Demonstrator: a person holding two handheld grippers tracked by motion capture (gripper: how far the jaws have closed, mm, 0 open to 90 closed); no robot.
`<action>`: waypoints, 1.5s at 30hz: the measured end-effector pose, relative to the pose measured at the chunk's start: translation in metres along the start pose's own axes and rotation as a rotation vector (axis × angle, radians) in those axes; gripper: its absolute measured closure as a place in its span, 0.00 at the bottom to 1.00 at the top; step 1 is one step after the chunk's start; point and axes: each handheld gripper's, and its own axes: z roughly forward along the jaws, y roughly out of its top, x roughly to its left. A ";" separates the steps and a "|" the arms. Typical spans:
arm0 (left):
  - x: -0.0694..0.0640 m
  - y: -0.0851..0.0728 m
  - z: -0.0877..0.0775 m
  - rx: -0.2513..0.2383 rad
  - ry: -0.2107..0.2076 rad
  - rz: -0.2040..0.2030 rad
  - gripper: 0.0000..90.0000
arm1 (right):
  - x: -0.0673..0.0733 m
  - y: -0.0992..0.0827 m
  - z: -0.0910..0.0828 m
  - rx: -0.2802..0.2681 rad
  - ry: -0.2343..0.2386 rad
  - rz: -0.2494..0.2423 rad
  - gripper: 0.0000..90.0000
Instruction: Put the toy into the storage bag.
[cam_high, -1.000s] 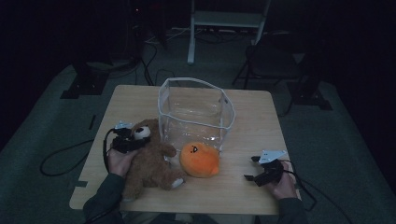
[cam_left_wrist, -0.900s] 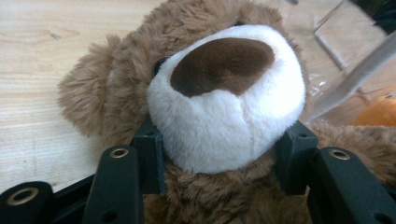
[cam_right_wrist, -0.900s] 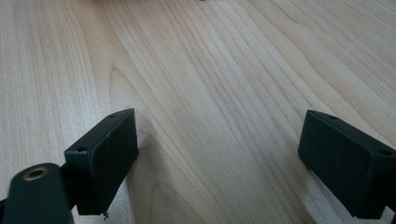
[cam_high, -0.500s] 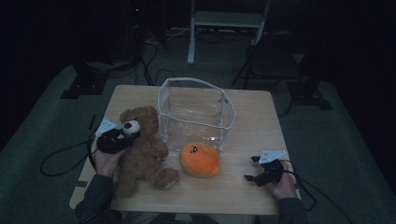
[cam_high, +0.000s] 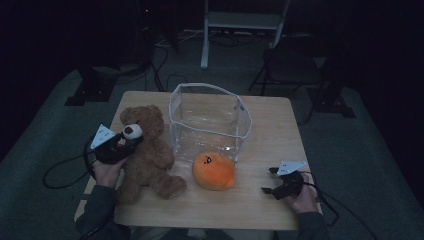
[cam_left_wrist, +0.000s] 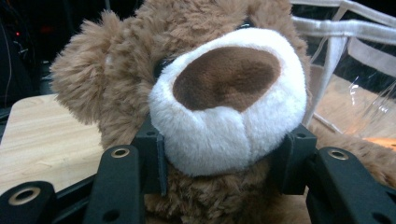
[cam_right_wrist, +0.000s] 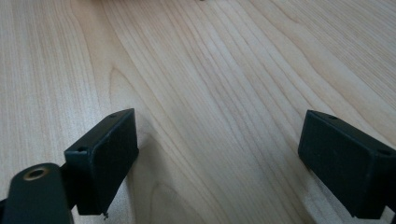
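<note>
I've got the brown teddy bear sitting upright near the table's left edge, my left gripper clamped half-open on its white muzzle, clear bag and orange plush alongside toward the middle, right gripper gaping empty by the front right corner.

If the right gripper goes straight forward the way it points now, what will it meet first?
Probably the bare wooden table. The right gripper is open, tilted down at the tabletop, nothing between its jaws. In the high view it aims roughly towards the orange plush toy, but depth is unclear.
</note>
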 end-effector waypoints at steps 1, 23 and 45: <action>0.000 0.001 -0.001 -0.006 0.001 0.000 0.54 | 0.000 0.000 0.000 0.000 0.000 0.000 0.13; 0.004 0.021 -0.010 -0.078 0.009 0.012 0.54 | 0.000 0.000 0.000 0.000 0.000 0.001 0.13; 0.008 0.053 -0.019 -0.123 0.013 0.062 0.54 | 0.000 0.000 0.000 -0.001 0.000 0.001 0.13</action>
